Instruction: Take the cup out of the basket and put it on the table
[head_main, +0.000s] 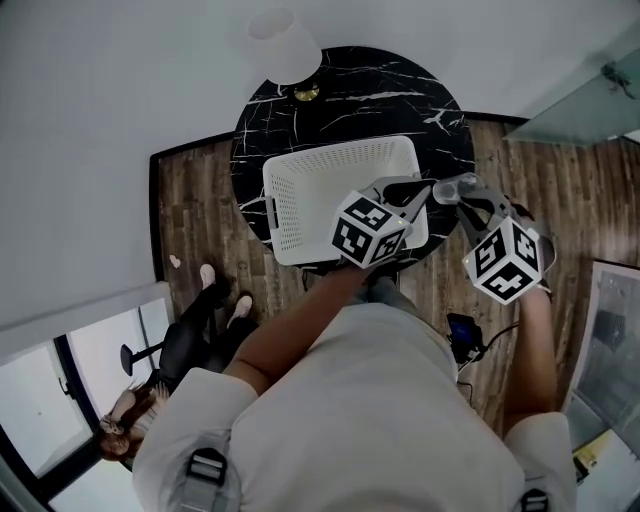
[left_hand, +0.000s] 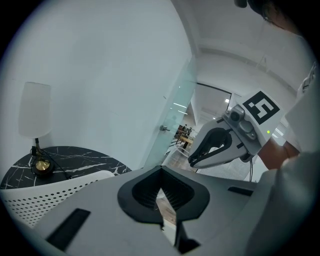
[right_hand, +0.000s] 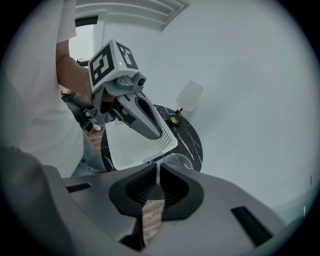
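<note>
The right gripper (head_main: 457, 189) is clamped on the wall of a clear cup (head_main: 442, 191), its 2 jaws almost together. The cup is already out of the white basket (head_main: 272, 200), over the bare strip of the round marble table (head_main: 350, 95) by its right edge. The coming move is probably straight down. The left gripper (head_main: 412, 194) is just beside the cup, jaws together, holding nothing. The cup's base is hidden behind the jaws, and its tilt and height above the table cannot be told.
</note>
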